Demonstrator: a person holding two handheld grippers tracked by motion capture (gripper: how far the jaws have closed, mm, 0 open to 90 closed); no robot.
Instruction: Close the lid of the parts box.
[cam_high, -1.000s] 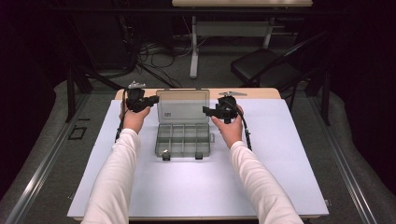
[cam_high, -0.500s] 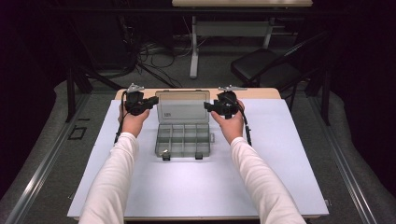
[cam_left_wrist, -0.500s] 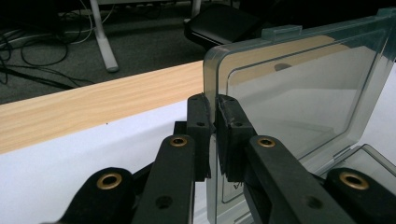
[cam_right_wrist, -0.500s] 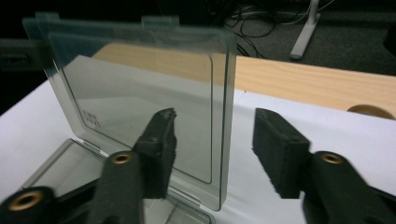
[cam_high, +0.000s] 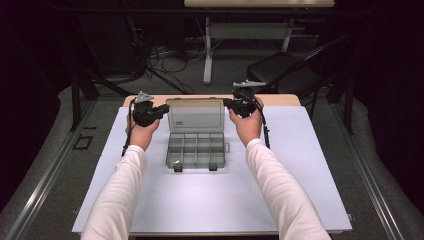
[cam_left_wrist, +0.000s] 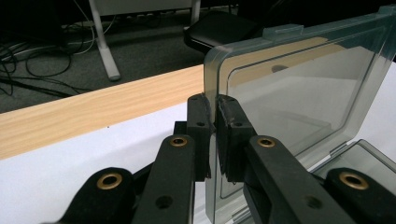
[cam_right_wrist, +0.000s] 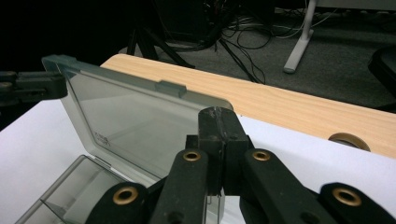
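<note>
A clear grey compartment box (cam_high: 196, 149) lies open at the middle back of the white table top (cam_high: 200, 205). Its lid (cam_high: 195, 114) stands up from the far side. My left gripper (cam_high: 164, 111) is shut on the lid's left edge. In the left gripper view, the left gripper (cam_left_wrist: 215, 105) has both pads pinching the lid (cam_left_wrist: 299, 93). My right gripper (cam_high: 226, 102) is shut on the lid's right edge. In the right gripper view, the right gripper (cam_right_wrist: 217, 116) clamps the lid (cam_right_wrist: 135, 112). A small shiny piece (cam_high: 176, 162) sits in the front left compartment.
A wooden strip (cam_high: 280, 100) runs along the table's far edge, with a round ring (cam_right_wrist: 348, 140) on it. Beyond it stand a black chair (cam_high: 285, 75) and a desk leg (cam_high: 207, 60) amid floor cables. Bare white surface lies in front of the box.
Both hands have shifted slightly at the lid's side edges, the right one a little farther from me. The lid's stance looks about the same.
</note>
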